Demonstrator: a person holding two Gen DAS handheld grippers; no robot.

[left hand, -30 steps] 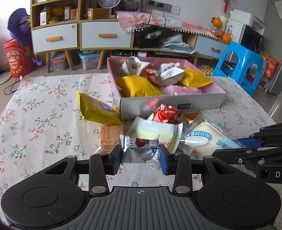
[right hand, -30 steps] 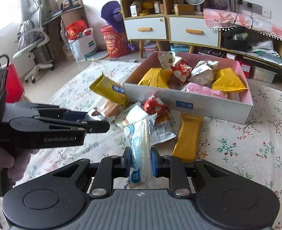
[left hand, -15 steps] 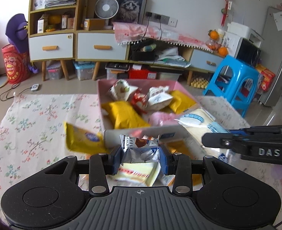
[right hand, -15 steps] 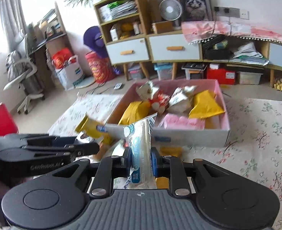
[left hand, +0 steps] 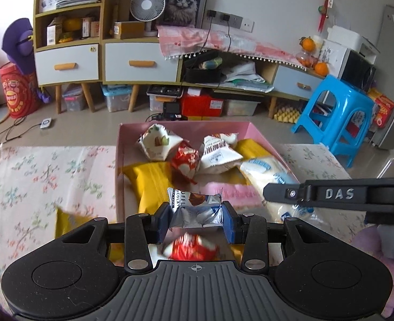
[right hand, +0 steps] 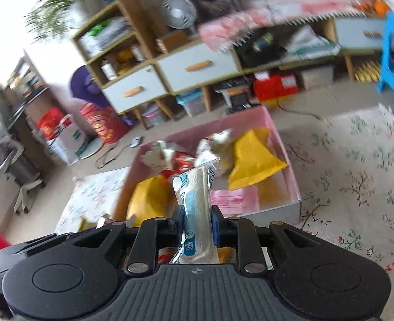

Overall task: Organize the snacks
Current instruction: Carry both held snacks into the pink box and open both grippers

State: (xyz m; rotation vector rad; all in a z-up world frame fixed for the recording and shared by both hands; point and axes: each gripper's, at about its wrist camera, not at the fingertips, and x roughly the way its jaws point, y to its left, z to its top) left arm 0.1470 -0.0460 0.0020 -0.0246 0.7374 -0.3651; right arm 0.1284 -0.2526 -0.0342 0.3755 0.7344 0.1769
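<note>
- Ahead, I see the pink box [left hand: 122, 160] on the floral cloth [left hand: 49, 171], holding yellow packets [left hand: 151, 179], a red wrapper [left hand: 186, 160], white pouches [left hand: 218, 152] and a flat pink packet [left hand: 237, 195].
- Readable writing: "UFFLE" on the silver chocolate wrapper [left hand: 194, 210]; "DAS" on my right gripper [left hand: 336, 194] as seen from the left.
- My left gripper [left hand: 195, 218] pinches that silver wrapper over the box's near wall.
- My right gripper pinches a white-and-blue stick packet [right hand: 197, 208], upright, over the box's near edge.
</note>
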